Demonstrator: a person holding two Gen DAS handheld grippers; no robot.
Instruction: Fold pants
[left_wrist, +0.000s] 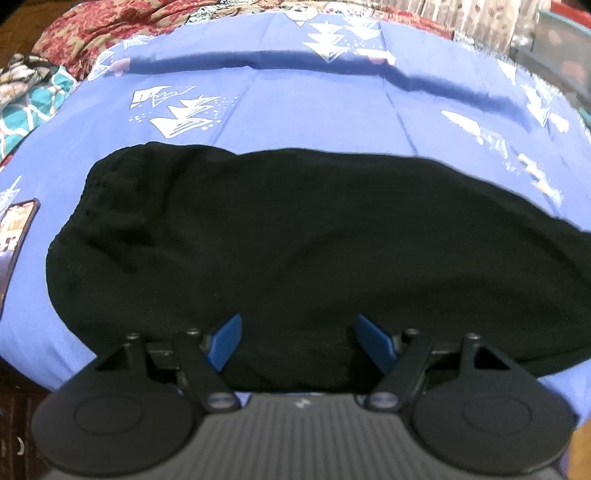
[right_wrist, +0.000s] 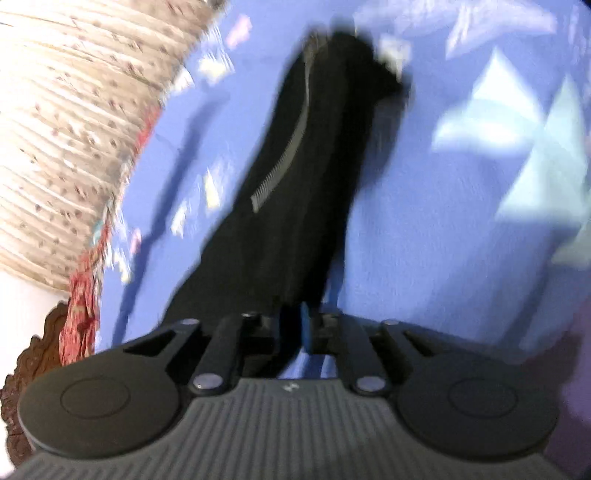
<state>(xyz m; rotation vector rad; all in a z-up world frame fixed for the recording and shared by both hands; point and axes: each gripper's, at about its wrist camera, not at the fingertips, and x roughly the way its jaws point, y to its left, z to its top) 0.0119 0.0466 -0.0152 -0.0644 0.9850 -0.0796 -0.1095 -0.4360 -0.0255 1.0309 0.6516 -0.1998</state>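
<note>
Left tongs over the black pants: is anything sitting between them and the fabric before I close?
Nothing visible. The left tongs stand open directly over the near edge of the black pants, with only cloth between the blue pads.

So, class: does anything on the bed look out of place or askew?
A phone-like object lies on the blue sheet left of the black pants. The pants lie fairly flat, slightly rumpled at their left end.

Black hand-held gripper (left_wrist: 297, 334) w/ blue pads (left_wrist: 226, 341), apparently ribbed body.
</note>
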